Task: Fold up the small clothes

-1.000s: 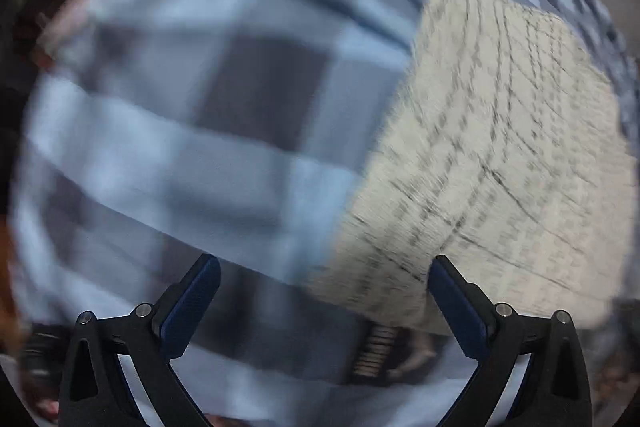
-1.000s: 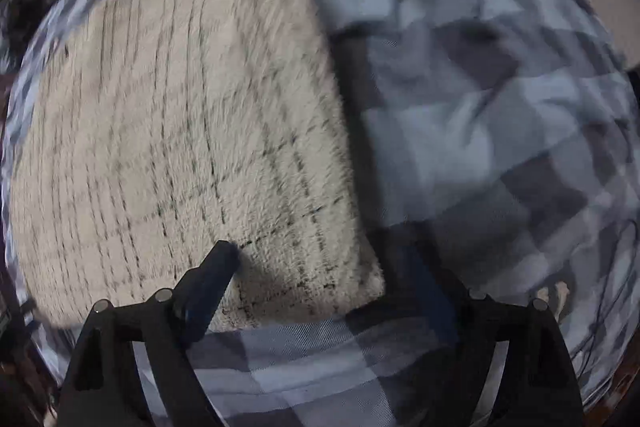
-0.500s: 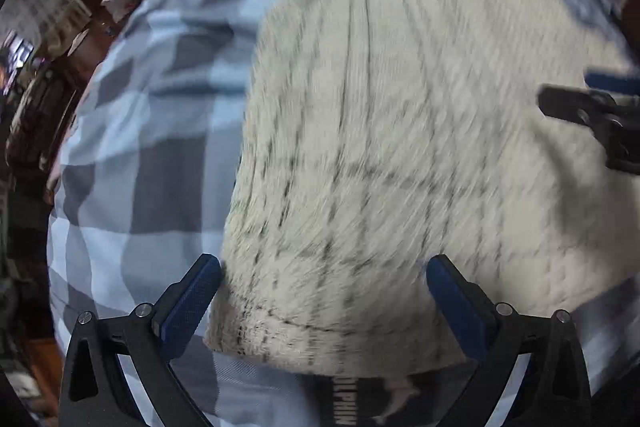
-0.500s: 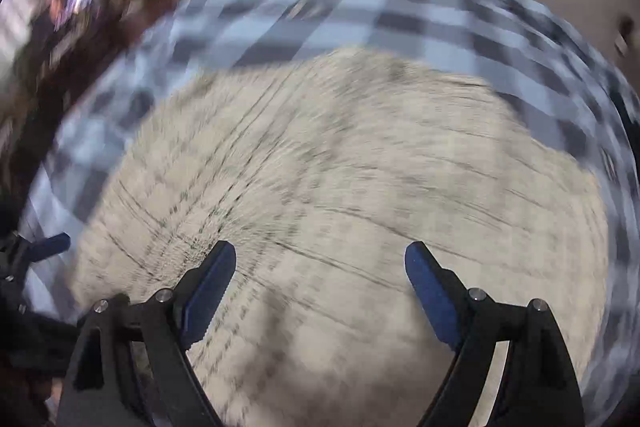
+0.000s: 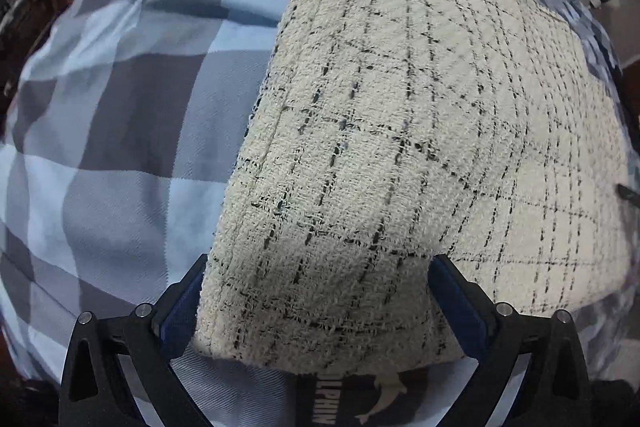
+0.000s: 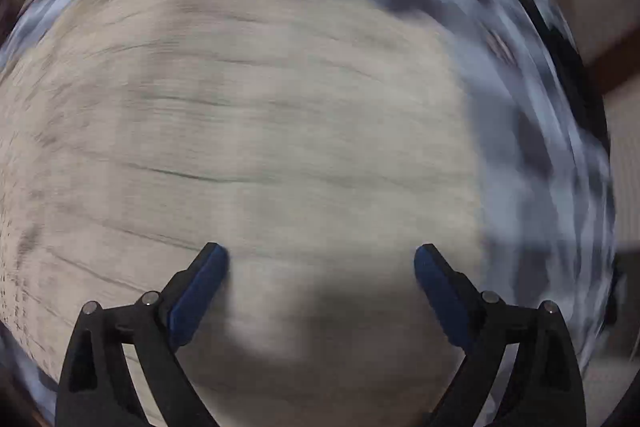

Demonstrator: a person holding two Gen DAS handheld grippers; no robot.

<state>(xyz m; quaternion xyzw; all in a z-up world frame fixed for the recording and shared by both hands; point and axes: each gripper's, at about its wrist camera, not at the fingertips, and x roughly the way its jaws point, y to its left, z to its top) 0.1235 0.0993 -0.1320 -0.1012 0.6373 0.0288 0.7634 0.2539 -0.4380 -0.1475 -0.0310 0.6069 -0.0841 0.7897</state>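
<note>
A folded cream garment with thin black check lines (image 5: 420, 147) lies on a blue-and-grey checked bedsheet (image 5: 120, 107). My left gripper (image 5: 316, 291) is open, its blue-padded fingers (image 5: 456, 303) straddling the garment's near left corner, which bulges up between them. In the right wrist view the same cream garment (image 6: 240, 127) fills most of the frame, heavily blurred. My right gripper (image 6: 320, 279) is open above it, nothing between its fingers (image 6: 200, 287).
The checked sheet (image 6: 540, 147) covers the whole surface around the garment. A dark label with a dolphin logo (image 5: 360, 403) lies on the sheet under the garment's near edge. A pale wall and dark wood trim (image 6: 612, 67) show at the right.
My left gripper has moved in on the garment's near corner, which now sits between its fingers. My right gripper has swung across over the garment and is still moving, blurring its view.
</note>
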